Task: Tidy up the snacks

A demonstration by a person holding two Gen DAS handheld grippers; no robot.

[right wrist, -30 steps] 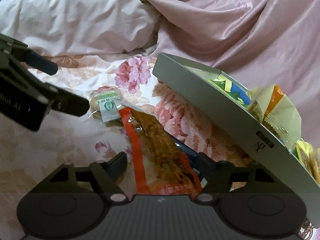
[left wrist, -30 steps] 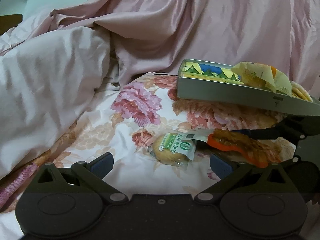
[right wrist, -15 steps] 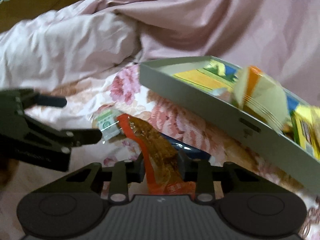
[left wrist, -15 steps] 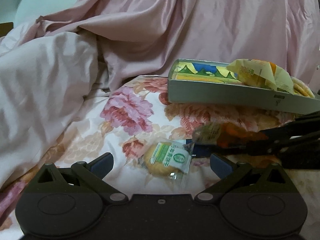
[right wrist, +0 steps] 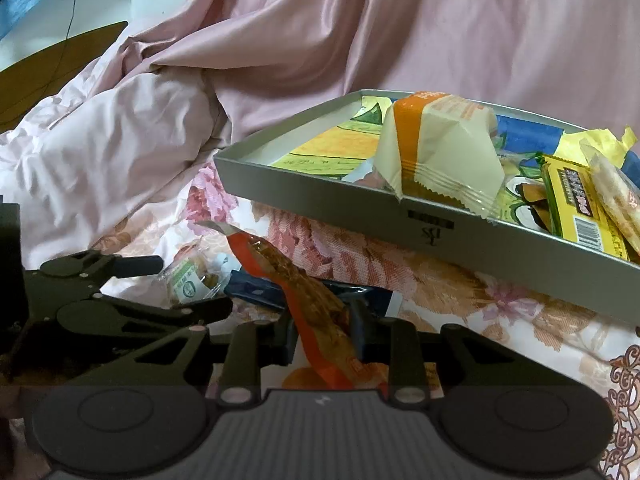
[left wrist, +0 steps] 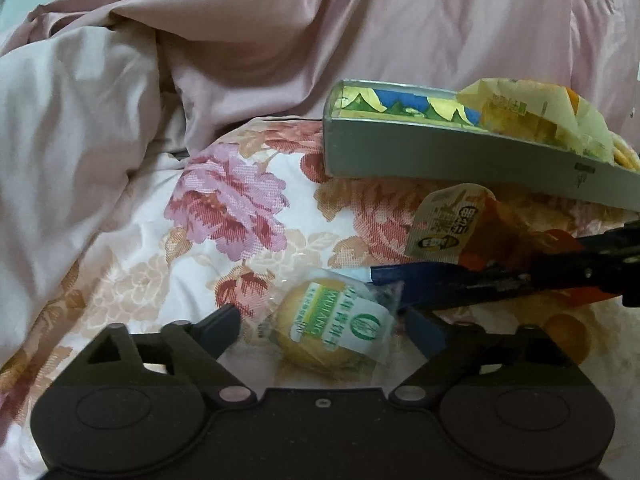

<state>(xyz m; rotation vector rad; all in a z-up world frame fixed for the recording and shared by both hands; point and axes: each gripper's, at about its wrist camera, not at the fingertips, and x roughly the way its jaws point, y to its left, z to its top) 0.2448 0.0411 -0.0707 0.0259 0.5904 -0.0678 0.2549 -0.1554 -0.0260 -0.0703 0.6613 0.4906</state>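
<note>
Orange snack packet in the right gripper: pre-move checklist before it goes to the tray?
1. Right gripper clamped on the orange snack packet: ok, both pads press its sides.
2. Packet clear of the bedsheet: cannot tell; its far end is raised, the lower end is hidden.
3. Free room in the grey tray: ok, its near-left corner is bare.
4. Tray sitting level: not ok, it rests tilted on the bedding.
5. Left gripper out of the path: ok, it is low around the round green-label cake, jaws just closing, pads not yet on it.
6. Blue packet under the orange one not snagged: cannot tell.
</note>
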